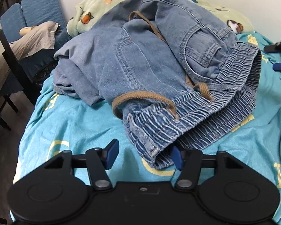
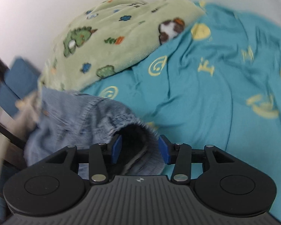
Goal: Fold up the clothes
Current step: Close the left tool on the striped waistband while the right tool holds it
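On a bed with a turquoise sheet (image 1: 75,123), the jeans (image 1: 149,60) lie bunched near the front edge, both the left gripper (image 1: 144,154) and right gripper (image 2: 140,150) wide open astride the waistband, holding nothing, so each should pinch one layer squarely

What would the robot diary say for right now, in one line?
stage: start | jeans: crumpled on bed sheet | left gripper: open at waistband | right gripper: open around cuff

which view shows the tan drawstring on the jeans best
The left wrist view: the tan drawstring loops sharply across the jeans near the waistband. The right wrist view shows only blurred denim, with no drawstring visible.
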Tool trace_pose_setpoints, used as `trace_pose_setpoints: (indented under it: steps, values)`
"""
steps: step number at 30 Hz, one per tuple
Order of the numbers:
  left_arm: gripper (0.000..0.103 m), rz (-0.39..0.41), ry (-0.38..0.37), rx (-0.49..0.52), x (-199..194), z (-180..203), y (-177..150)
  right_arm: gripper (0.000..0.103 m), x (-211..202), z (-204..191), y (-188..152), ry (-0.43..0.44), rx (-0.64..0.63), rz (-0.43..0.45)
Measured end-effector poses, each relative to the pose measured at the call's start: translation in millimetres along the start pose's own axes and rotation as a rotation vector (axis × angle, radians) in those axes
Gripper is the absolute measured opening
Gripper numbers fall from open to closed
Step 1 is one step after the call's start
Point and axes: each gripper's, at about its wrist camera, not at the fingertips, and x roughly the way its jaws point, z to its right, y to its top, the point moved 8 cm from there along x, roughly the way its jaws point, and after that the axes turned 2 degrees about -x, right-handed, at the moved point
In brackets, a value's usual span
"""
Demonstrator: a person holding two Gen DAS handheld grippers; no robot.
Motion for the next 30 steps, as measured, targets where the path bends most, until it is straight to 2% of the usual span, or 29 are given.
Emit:
trace_pose_setpoints:
  steps: [2, 4, 6, 9, 10, 11, 12, 13, 14, 18, 23, 27, 30]
  values:
    - [0.053, 0.0, 0.004, -0.003, 1, 0, 0, 0.051, -7, -6, -3, 0.093, 0.082, -0.002]
    - [0.05, 0.0, 0.007, -0.004, 2, -1, 0, 0.061, 1, -14, -7, 0.159, 0.139, -0.032]
    - [0.046, -0.002, 0.009, 0.014, 5, 2, -2, 0.063, 11, -21, -12, 0.22, 0.192, -0.067]
    - [0.041, 0.007, 0.013, 0.037, 7, 6, -5, 0.063, 35, -22, -14, 0.194, 0.211, -0.079]
    - [0.039, 0.016, 0.021, 0.047, 6, 7, -6, 0.058, 43, -21, -14, 0.182, 0.212, -0.084]
    - [0.033, 0.029, 0.031, 0.055, 5, 7, -6, 0.051, 47, -20, -11, 0.173, 0.207, -0.077]
    - [0.027, 0.044, 0.041, 0.064, 4, 8, -6, 0.027, 50, -20, -8, 0.166, 0.199, -0.064]
    - [0.023, 0.066, 0.052, 0.07, 1, 8, -5, 0.015, 53, -19, -5, 0.158, 0.191, -0.052]
    - [0.016, 0.09, 0.062, 0.077, -2, 8, -3, 0.01, 50, -22, 0, 0.16, 0.176, -0.032]
    - [0.011, 0.241, 0.056, 0.1, -31, 20, 10, 0.007, 26, -41, 23, 0.183, 0.093, 0.066]
    - [0.007, 0.461, -0.03, 0.142, -90, 64, 35, 0.007, -26, -70, 80, 0.232, -0.032, 0.246]
    - [0.006, 0.531, -0.152, 0.065, -117, 109, 62, 0.006, -48, -81, 138, 0.254, -0.107, 0.313]
    - [0.006, 0.56, -0.221, 0.075, -116, 157, 84, 0.006, -55, -82, 182, 0.252, -0.148, 0.337]
